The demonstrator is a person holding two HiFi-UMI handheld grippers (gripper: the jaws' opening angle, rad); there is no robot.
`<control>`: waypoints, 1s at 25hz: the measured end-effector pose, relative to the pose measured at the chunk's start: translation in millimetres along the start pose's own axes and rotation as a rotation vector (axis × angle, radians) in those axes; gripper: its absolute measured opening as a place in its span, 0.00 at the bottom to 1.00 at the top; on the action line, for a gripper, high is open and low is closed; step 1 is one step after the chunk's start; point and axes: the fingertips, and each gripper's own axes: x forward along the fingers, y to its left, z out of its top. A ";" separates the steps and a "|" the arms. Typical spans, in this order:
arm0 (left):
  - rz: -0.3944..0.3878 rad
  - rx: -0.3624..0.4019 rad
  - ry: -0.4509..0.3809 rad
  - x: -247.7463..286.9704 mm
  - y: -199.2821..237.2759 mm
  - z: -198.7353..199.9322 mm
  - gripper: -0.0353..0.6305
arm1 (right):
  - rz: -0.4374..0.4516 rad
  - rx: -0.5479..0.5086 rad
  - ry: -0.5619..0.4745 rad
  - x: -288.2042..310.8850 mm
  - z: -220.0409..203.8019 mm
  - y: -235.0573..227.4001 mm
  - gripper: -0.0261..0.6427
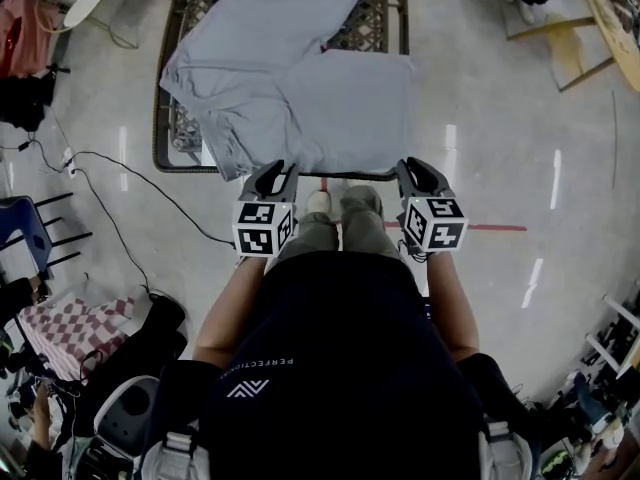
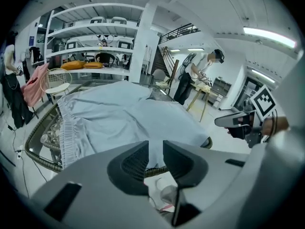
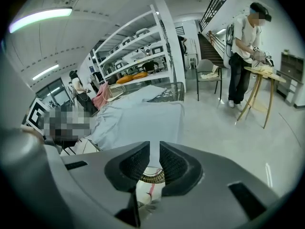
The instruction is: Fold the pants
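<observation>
Light grey pants (image 1: 300, 78) lie spread on a low table with a dark wicker rim (image 1: 162, 118), their near edge hanging over its front side. My left gripper (image 1: 272, 172) is at that edge; in the left gripper view its jaws (image 2: 155, 151) stand open by a narrow gap, through which the pants (image 2: 119, 118) show. My right gripper (image 1: 415, 169) is at the right leg's hem. In the right gripper view it (image 3: 154, 154) is shut on a strip of the pants (image 3: 143, 118) just above the rim (image 3: 152, 178).
A person works at a wooden table (image 1: 610, 8) off to the right, the person (image 3: 243, 56) standing beside it. Cables (image 1: 120, 188), a blue chair (image 1: 25, 233) and a checked cloth (image 1: 70, 323) lie left of me. White shelving (image 2: 90, 42) stands behind the table.
</observation>
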 end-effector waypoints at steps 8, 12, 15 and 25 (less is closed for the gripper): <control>-0.003 0.036 0.035 27.8 -21.7 13.7 0.18 | 0.027 -0.020 0.034 11.8 -4.9 -27.5 0.11; -0.024 0.067 0.055 44.8 -33.6 21.2 0.18 | 0.041 -0.043 0.050 18.5 -7.8 -41.9 0.11; -0.037 0.079 0.067 54.9 -42.1 27.4 0.18 | 0.062 -0.019 0.060 21.0 -9.8 -49.7 0.11; -0.015 0.092 0.084 74.5 -50.0 36.4 0.18 | 0.110 0.039 0.061 31.6 -20.4 -66.5 0.24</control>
